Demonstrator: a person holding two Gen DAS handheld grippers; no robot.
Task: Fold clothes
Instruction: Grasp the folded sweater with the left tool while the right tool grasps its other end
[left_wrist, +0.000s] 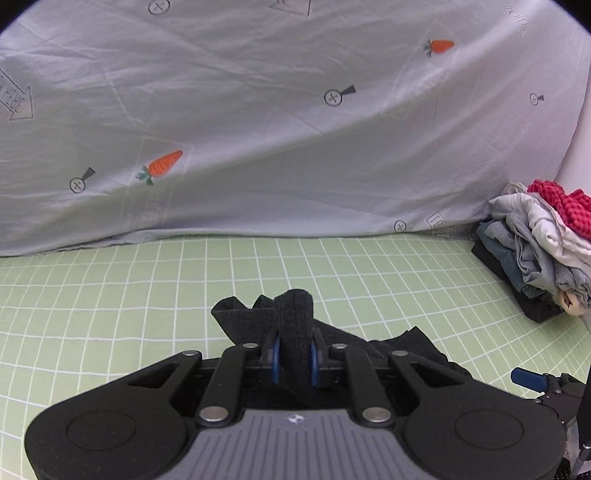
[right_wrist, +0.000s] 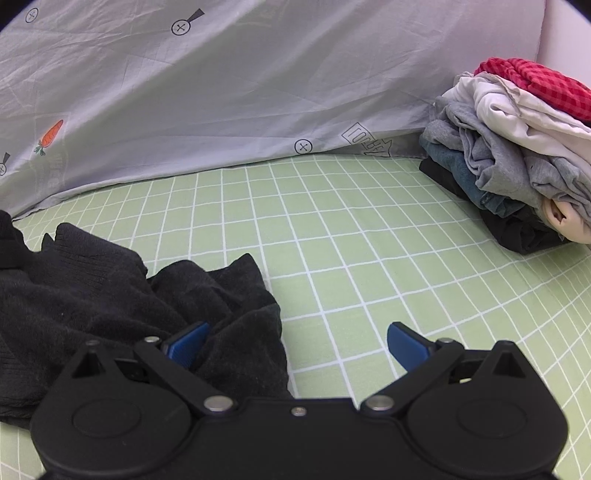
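left gripper (left_wrist: 294, 350): fingers clenched on a bunched fold of the black garment (left_wrist: 280, 317), fabric sticks up past the tips. Prob pinching an edge so it can be lifted and spread.
right gripper (right_wrist: 297, 343): fingers released, spread wide. Left pad is up against the garment's near right edge, right pad over bare sheet. Nothing grasped yet; imo lined up to take a 2nd corner.
black garment: crumpled heap at near left of the bed in the right wrist view, not flattened at all, so folding is barely started.
bed sheet (right_wrist: 369, 240): green w/ white grid, lots of free space far and right to lay the thing flat.
clothes pile (right_wrist: 517, 155): far right, red checked piece on top, greys, white, dark at bottom. Well apart from the work area.
grey cover (left_wrist: 258, 129): carrot print, draped along the far side.
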